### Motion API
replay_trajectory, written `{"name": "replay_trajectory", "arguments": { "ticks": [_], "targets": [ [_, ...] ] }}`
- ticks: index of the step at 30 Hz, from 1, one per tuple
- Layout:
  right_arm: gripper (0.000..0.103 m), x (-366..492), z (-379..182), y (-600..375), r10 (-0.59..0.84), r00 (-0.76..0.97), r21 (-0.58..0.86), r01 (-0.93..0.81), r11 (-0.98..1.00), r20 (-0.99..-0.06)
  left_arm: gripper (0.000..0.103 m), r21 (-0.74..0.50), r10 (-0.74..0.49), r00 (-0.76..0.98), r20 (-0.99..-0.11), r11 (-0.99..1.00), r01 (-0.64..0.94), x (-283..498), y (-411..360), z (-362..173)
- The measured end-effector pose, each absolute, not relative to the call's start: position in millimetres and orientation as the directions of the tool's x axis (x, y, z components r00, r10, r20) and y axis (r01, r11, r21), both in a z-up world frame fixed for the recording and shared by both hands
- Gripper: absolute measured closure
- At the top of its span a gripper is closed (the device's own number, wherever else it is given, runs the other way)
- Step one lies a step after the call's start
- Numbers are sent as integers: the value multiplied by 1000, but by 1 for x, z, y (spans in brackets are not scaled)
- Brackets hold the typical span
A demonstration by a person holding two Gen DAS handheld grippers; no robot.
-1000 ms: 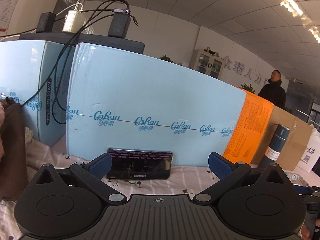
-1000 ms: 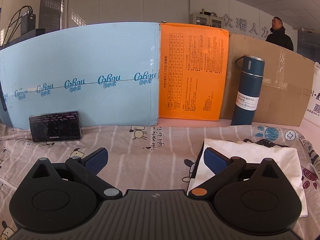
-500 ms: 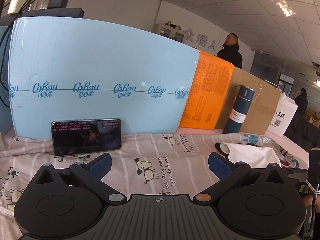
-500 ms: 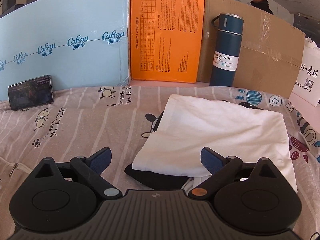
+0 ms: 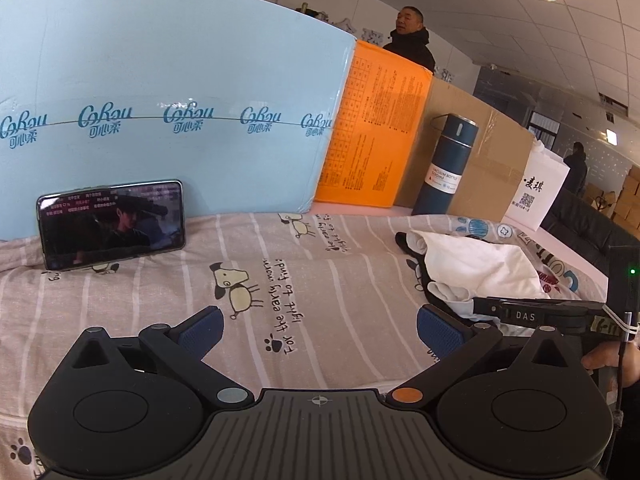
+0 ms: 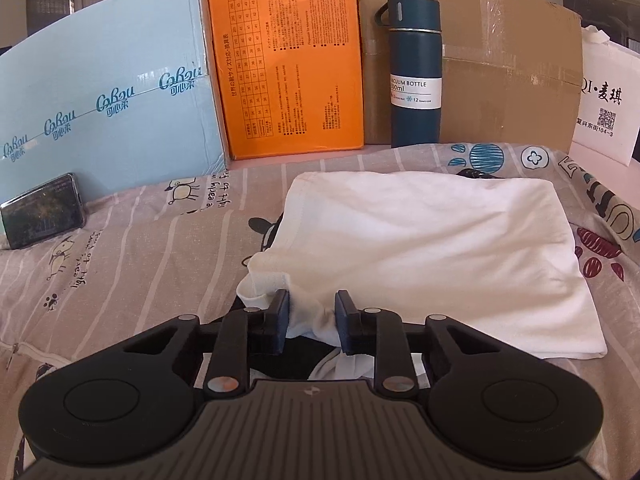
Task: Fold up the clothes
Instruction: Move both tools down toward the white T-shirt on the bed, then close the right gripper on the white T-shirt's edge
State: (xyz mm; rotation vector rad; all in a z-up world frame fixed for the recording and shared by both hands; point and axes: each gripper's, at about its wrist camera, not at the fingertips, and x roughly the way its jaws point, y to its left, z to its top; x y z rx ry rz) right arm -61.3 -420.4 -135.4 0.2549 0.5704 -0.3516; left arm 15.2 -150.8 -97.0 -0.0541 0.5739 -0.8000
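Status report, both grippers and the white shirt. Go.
Right gripper closing on near edge of white shirt, cloth between its fingers. Left gripper open, empty, over the bedsheet. Nothing in the way.

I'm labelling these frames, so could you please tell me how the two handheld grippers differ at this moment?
The left gripper has wide jaws with only the striped cartoon bedsheet between them; the right gripper has its jaws closing around the white folded garment. Both are black with blue pads.
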Motion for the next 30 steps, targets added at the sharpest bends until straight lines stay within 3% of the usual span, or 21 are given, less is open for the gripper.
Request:
{"name": "replay_trajectory", "arguments": {
  "ticks": [7,10,11,13,14,15,24,30],
  "targets": [
    [92,-78,-127,-440,-251,829,284,431,857,-499,0,-310,-777,424,-465,592,744,12,-199,-110],
    [92,-82,-128,-448,-228,842,336,423,841,-489,0,-246,-768,410,-493,574,781,8,-230,-116],
    [90,-83,-128,-448,-210,848,350,410,843,-487,0,-215,-757,414,-506,575,789,7,-240,-117],
    [73,-84,-127,-444,-188,853,352,388,852,-486,5,-174,-730,425,-535,587,790,8,-256,-121],
    [56,-85,-126,-441,-190,855,339,382,859,-483,5,-180,-727,422,-542,590,787,11,-260,-121],
    [48,-86,-124,-438,-186,858,328,371,869,-480,5,-186,-724,419,-548,594,783,14,-264,-122],
    [30,-69,-134,-417,-148,823,222,313,923,-548,5,-234,-709,458,-536,646,727,39,-258,-118],
    [31,-65,-139,-416,-197,806,174,345,922,-558,4,-274,-724,438,-534,637,721,43,-255,-121]
  ]
}}
